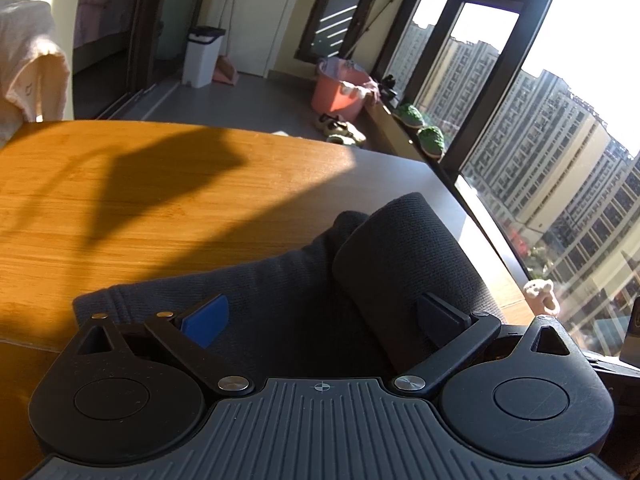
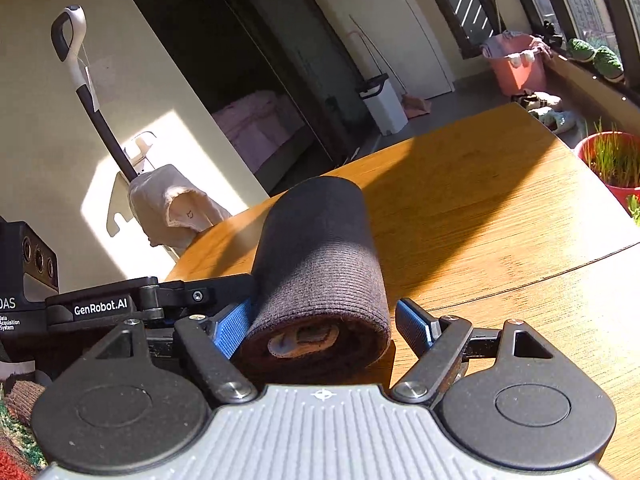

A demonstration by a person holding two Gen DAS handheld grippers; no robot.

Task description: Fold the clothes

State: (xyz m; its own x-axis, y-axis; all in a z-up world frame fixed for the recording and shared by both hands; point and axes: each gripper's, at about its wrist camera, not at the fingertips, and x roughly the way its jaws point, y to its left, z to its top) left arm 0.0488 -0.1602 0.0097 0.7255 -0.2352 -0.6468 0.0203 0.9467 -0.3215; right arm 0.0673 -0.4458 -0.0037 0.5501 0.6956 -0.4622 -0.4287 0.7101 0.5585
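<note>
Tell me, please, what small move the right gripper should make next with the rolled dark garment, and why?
Probably close the right gripper gently on the rolled dark knit garment. The roll lies on the wooden table between the open jaws, touching the left pad while the right pad stands clear, so nothing holds it yet. The left gripper is open too, over the unrolled part.

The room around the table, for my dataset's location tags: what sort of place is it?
Probably a high-rise flat's sunroom or enclosed balcony. Apartment towers fill the big window, a bed with pink bedding shows through a doorway, and a pink laundry bucket sits beyond the wooden table.
</note>
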